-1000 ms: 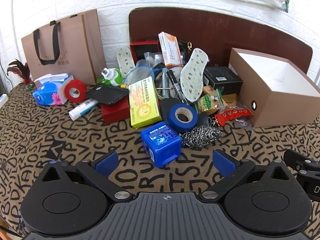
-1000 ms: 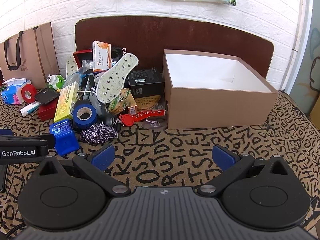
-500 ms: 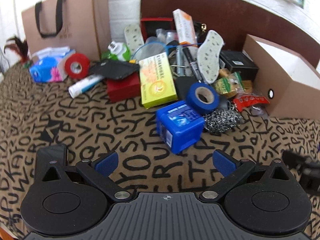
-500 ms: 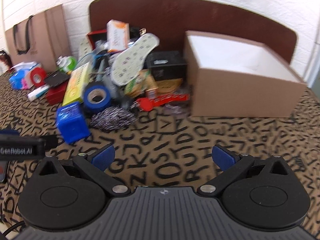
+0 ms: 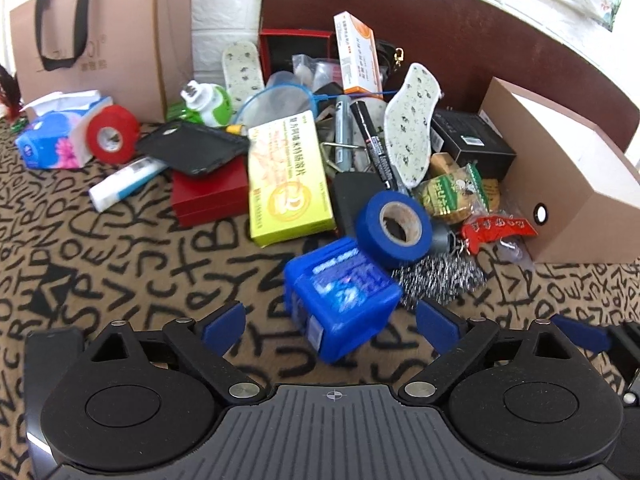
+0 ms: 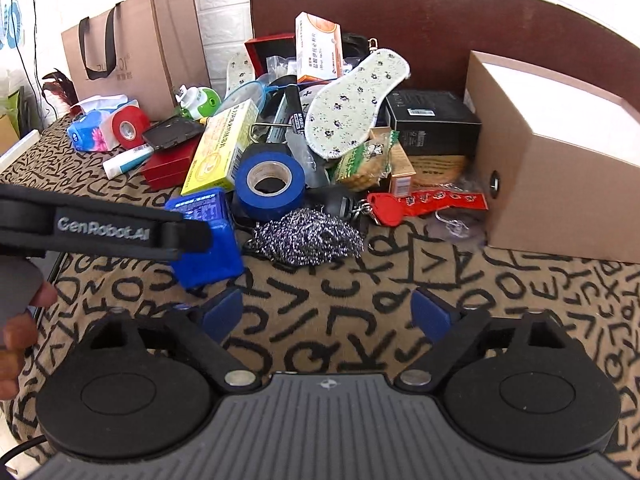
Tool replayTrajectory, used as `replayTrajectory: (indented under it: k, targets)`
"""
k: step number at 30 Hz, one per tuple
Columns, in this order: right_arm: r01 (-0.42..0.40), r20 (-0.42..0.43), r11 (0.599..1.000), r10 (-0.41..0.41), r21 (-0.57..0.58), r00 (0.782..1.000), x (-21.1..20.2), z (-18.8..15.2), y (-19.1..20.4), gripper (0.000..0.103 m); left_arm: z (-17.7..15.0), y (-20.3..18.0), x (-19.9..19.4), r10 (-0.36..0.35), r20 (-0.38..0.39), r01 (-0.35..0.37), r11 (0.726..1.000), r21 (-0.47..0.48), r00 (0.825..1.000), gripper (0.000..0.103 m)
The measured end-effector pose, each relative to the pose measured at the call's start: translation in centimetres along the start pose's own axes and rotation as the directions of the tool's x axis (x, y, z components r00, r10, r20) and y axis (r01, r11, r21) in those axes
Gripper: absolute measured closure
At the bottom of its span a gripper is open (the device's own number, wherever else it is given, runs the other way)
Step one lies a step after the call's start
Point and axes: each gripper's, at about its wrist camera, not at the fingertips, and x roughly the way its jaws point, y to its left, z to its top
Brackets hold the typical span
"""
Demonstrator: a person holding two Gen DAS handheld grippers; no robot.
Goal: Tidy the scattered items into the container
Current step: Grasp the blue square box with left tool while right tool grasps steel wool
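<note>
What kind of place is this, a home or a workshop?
Most likely a room in a home. A cloth printed with letters covers the surface, a brick-pattern wall stands behind, and the clutter is domestic: a tissue pack, an insole and a medicine box.

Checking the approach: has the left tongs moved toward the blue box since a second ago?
Yes. The left tongs has come forward and down toward the pile: the blue box now sits between its closing, not yet touching fingers.
</note>
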Motion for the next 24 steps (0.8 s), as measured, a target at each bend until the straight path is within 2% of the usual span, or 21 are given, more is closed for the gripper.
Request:
replayTrajectory:
  k: [2, 10, 16, 19, 20, 24]
  targets:
    - [-0.007, -0.003, 1.000, 0.007, -0.003, 1.000, 0.6, 0.3, -0.1, 0.018, 0.5, -0.2, 0.9, 0.000, -0.008, 0.000, 1.000, -0.007, 1.000, 0.005]
    - [-0.053, 0.030, 0.997, 0.055, -0.060, 0.998, 2.8, 1.6, 0.0, 0.019, 1.3, 0.8, 3.4, 0.006, -0.047, -0.007, 1.000, -0.023, 0.999, 0.004]
    - [-0.054, 0.054, 0.986, 0.063, -0.155, 0.997, 4.7, 2.3, 0.8, 0.022, 1.2, 2.4, 4.0, 0.018, -0.095, -0.021, 0.999, -0.026, 0.995, 0.013]
    - [-0.086, 0.045, 0.986, 0.093, -0.143, 0.995, 5.5, 2.4, 0.7, 0.033, 1.2, 3.0, 3.8, 0.030, -0.095, -0.032, 0.999, -0.016, 0.995, 0.022]
    - [-0.086, 0.035, 0.987, 0.092, -0.139, 0.995, 5.7, 2.3, 0.7, 0.044, 1.2, 3.1, 3.8, 0.036, -0.097, -0.038, 0.999, -0.013, 0.995, 0.023]
    - [-0.098, -0.002, 0.986, 0.098, -0.135, 0.995, 4.7, 2.0, 0.3, 0.059, 1.3, 3.7, 3.7, 0.041, -0.100, -0.044, 0.999, -0.022, 0.994, 0.025]
